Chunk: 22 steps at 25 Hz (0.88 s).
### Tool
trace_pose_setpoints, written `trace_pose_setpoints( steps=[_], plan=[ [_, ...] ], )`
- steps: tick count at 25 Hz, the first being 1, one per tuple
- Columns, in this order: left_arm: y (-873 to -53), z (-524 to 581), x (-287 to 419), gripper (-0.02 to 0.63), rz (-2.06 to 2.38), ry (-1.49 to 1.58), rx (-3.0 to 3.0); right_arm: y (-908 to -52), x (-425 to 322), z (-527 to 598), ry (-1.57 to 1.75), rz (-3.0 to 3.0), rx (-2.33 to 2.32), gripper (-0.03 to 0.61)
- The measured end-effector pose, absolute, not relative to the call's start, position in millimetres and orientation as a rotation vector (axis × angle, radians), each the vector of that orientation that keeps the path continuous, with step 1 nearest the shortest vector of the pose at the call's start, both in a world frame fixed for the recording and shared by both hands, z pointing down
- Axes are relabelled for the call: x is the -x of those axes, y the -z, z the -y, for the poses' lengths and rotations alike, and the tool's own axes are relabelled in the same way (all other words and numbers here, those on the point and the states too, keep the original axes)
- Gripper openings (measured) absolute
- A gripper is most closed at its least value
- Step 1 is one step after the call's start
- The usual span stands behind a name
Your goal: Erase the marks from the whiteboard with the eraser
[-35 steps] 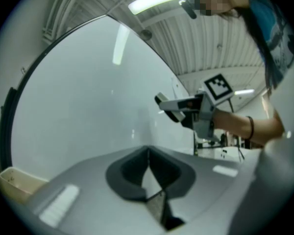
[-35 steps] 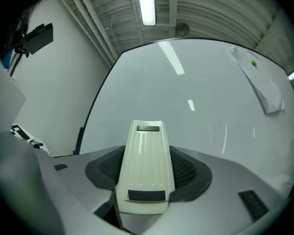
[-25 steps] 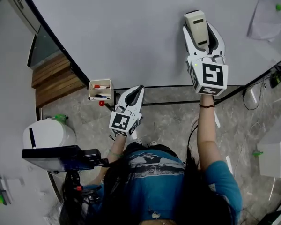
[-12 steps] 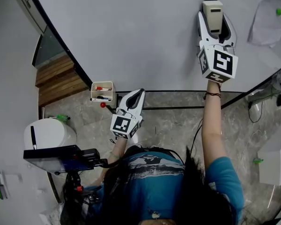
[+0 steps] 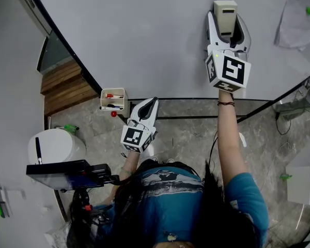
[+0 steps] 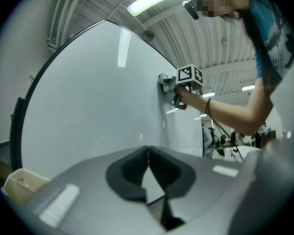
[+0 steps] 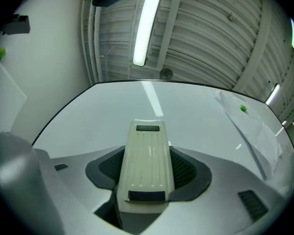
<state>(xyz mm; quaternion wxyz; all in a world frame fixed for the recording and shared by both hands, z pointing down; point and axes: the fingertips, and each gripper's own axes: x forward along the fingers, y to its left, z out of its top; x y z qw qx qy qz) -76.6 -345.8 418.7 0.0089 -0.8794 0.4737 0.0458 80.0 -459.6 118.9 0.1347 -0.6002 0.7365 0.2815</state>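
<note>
Lab or workshop: whiteboard (image 5: 144, 30), corrugated ceiling (image 7: 210, 33), strip light (image 7: 147, 26).

From here I see the whiteboard (image 5: 144, 30) standing upright with a dark frame, its surface plain grey-white, and the beige eraser (image 5: 225, 15) set against it near the upper right. A sheet of paper (image 5: 299, 19) is pinned to its far right side under a small green magnet (image 5: 308, 10). At its lower edge hangs a cream marker tray (image 5: 112, 99) holding markers (image 5: 111, 95), one with a red cap. Below the board I see a grey stone-patterned floor (image 5: 186, 133), with a wooden platform (image 5: 64, 87) on it at the left and cables (image 5: 279, 110) at the right.
</note>
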Motion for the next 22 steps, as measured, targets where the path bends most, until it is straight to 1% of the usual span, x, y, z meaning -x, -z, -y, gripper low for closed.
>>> trace_pose_setpoints(
  steps=[5, 11, 15, 22],
  plan=[
    [-418, 346, 75, 0.002, -1.478, -0.143, 2.749, -158, -1, 455, -1.165, -2.303, 1.69, 0.264],
    [-421, 349, 82, 0.002, -1.504, -0.135, 2.737, -226, 80, 454, -1.415, -2.474, 1.594, 0.264],
    [-424, 350, 90, 0.002, -1.539, -0.132, 2.725, -245, 98, 456, -1.522, -2.504, 1.552, 0.264],
    [-426, 351, 89, 0.002, -1.549, -0.129, 2.732, -237, 91, 457, -1.602, -2.524, 1.541, 0.264]
  ],
)
